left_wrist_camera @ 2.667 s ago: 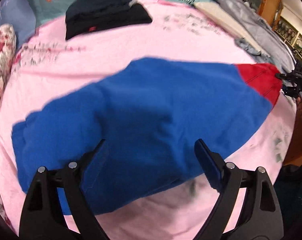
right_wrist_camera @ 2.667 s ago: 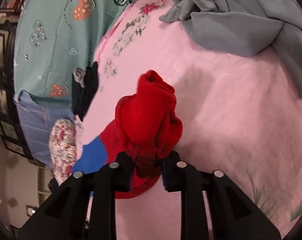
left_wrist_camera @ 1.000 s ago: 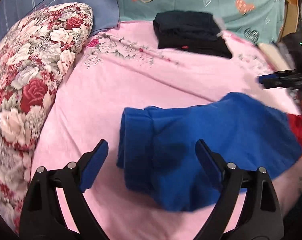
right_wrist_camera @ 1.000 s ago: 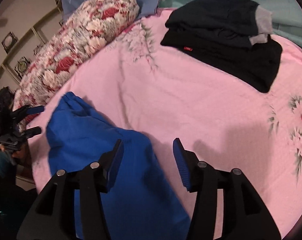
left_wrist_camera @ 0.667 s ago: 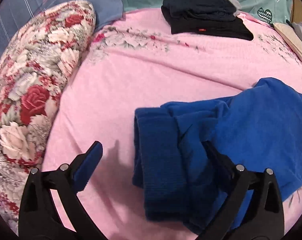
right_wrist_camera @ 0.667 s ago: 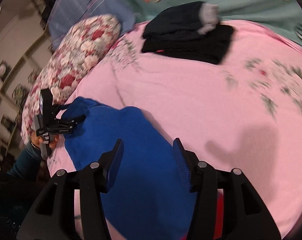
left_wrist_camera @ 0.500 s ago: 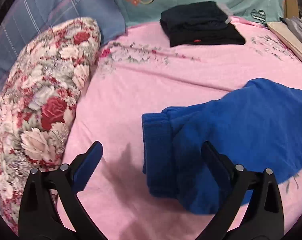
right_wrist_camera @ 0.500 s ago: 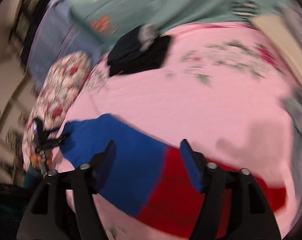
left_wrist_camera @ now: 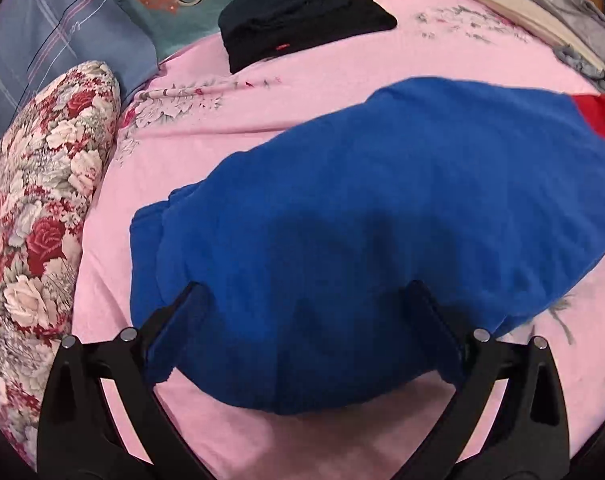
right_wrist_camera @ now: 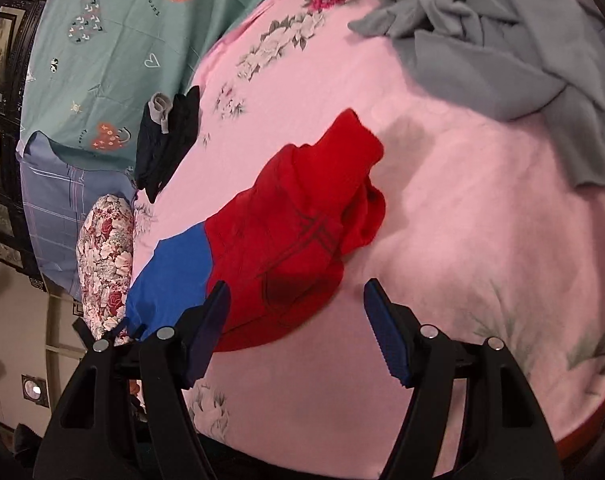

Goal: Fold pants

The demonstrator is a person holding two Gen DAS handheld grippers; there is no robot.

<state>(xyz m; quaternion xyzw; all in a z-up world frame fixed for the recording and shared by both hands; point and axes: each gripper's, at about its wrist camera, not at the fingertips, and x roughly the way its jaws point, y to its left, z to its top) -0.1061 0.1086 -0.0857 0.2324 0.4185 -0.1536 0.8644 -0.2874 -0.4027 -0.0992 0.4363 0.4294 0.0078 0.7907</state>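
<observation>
Because the pants (left_wrist_camera: pixel 382 208) are spread lengthwise on the pink bed (left_wrist_camera: pixel 310 80), blue end under the wide-open left claw (left_wrist_camera: pixel 302 312) and bunched red end (right_wrist_camera: pixel 302 216) before the empty, half-open right claw (right_wrist_camera: pixel 296 312), a crooked fold could be caused if bunching is left.

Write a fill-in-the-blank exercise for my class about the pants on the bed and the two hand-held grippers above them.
1. The pants are blue at one end and ____ at the other.
2. They lie on a ____ bedsheet printed with flowers.
3. The left hand-held gripper has its jaws ____ above the blue cloth.
4. The right hand-held gripper holds ____.

Missing words: red; pink; open; nothing
</observation>
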